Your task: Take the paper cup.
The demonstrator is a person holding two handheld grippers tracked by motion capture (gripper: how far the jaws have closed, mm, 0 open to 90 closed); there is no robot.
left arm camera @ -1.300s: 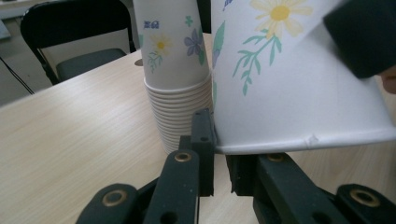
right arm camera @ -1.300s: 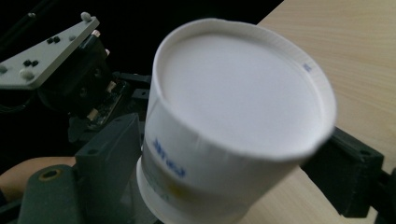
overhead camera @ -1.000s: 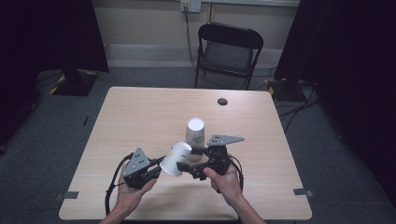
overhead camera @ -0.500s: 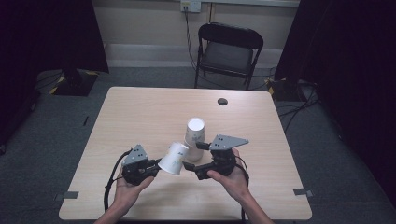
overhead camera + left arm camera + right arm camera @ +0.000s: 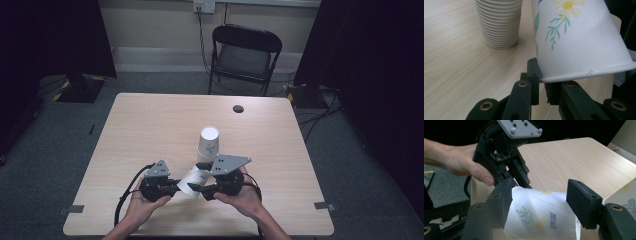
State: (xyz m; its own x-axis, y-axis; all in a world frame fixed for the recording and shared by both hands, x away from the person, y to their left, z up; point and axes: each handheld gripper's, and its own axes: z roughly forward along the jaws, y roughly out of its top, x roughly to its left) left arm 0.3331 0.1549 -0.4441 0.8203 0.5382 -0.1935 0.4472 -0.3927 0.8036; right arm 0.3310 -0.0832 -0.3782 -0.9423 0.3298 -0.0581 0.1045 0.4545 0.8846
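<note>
A white paper cup (image 5: 193, 181) with a flower print lies on its side just above the table's near edge, held between both grippers. My left gripper (image 5: 176, 186) is shut on the cup's rim; in the left gripper view its jaws (image 5: 541, 93) pinch the rolled rim of the cup (image 5: 579, 45). My right gripper (image 5: 202, 188) comes in from the other side. In the right gripper view its pads (image 5: 502, 203) press the cup's body (image 5: 541, 218), which is dented and creased. A stack of nested paper cups (image 5: 207, 144) stands upright just beyond the grippers.
The stack of cups (image 5: 499, 22) stands close behind the held cup, and its edge shows in the right gripper view (image 5: 624, 195). A small dark round thing (image 5: 238, 108) sits near the table's far edge. A black folding chair (image 5: 245, 55) stands beyond the table (image 5: 150, 125).
Both grippers and the cup have drifted slightly toward the person. The right gripper has come in closer around the cup's body.
</note>
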